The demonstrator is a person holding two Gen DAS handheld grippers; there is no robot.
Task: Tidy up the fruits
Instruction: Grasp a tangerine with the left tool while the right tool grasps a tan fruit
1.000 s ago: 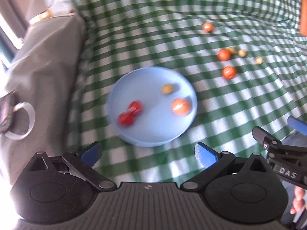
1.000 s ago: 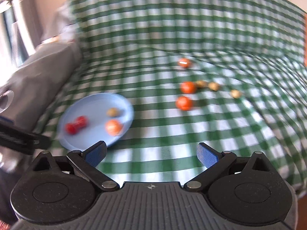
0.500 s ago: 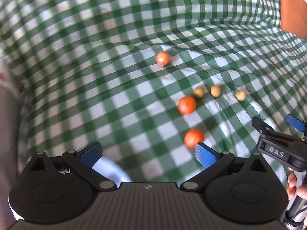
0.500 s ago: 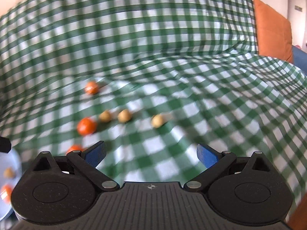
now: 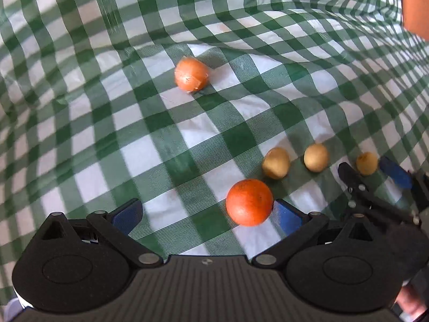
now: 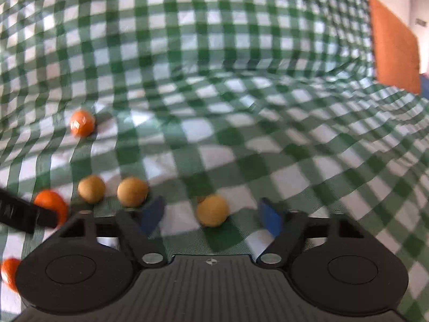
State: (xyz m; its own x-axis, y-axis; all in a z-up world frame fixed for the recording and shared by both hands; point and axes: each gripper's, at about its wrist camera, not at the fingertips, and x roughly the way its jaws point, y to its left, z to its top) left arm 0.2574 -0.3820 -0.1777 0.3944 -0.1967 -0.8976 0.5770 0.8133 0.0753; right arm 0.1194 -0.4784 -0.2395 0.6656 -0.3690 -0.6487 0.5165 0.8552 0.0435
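1. Risk first: my right gripper (image 6: 211,213) has its blue fingers either side of the small tan fruit (image 6: 212,210), which sits off-centre, nearer the left finger. If I pinch from here, one pad likely arrives first and rolls the fruit away over the soft checked cloth (image 6: 241,107).

2. Cloth folds are a second worry. The fabric is rumpled, and a low finger could snag a wrinkle and drag the neighbouring fruits with it.

3. On my left gripper (image 5: 206,212), the near orange fruit (image 5: 249,202) lies at about 2 o'clock from the gap centre, right against the inner side of the right finger. Closing now may nudge it sideways, or towards the tan fruit at 12 o'clock from it (image 5: 276,162), rather than centre it.

4. The two tools are close together: the right gripper shows at 3 o'clock in the left view, around its tan fruit (image 5: 366,163). I judge a collision possible if both move inward at once.

5. Jaw state: both pairs are spread wide. Neither holds anything. The left one appears to touch the orange fruit with one finger; I cannot tell whether the right one touches its fruit yet.

6. Remaining fruit: a far orange fruit (image 5: 191,74) at 11 o'clock, well apart, and a middle tan fruit (image 5: 316,157) between the other two. No container is in view now.
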